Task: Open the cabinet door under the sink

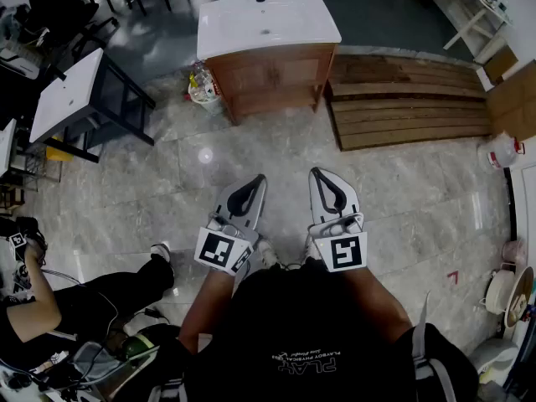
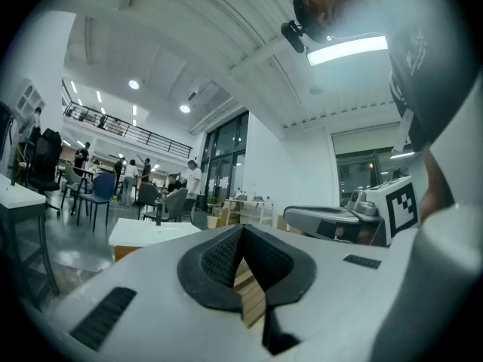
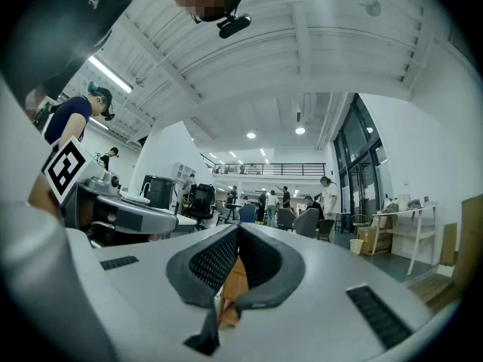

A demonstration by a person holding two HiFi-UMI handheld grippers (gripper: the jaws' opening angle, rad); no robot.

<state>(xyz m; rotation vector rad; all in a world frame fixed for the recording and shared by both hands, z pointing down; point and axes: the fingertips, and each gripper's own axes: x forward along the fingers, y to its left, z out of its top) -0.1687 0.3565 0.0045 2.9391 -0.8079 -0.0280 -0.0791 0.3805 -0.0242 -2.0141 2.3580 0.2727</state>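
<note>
jaws: left gripper (image 1: 256, 181) and right gripper (image 1: 319, 174) both clenched, nothing held | target: cabinet door (image 1: 272, 78) shut, under white sink (image 1: 268, 23), well ahead across floor (image 1: 402, 191) | risk: clenched tips likely to skid off door front, no grip point made out there | containers: bag (image 1: 201, 86) just beside cabinet, probably holding bottles

The pale, glossy tiled floor (image 1: 251, 157) carried a wooden sink cabinet (image 1: 272, 78) with a white top. A slatted wooden pallet (image 1: 406, 99) lay just beside it, a bag of bottles (image 1: 201, 86) against its other side, and a white-topped table (image 1: 67, 95) stood farther off.
</note>
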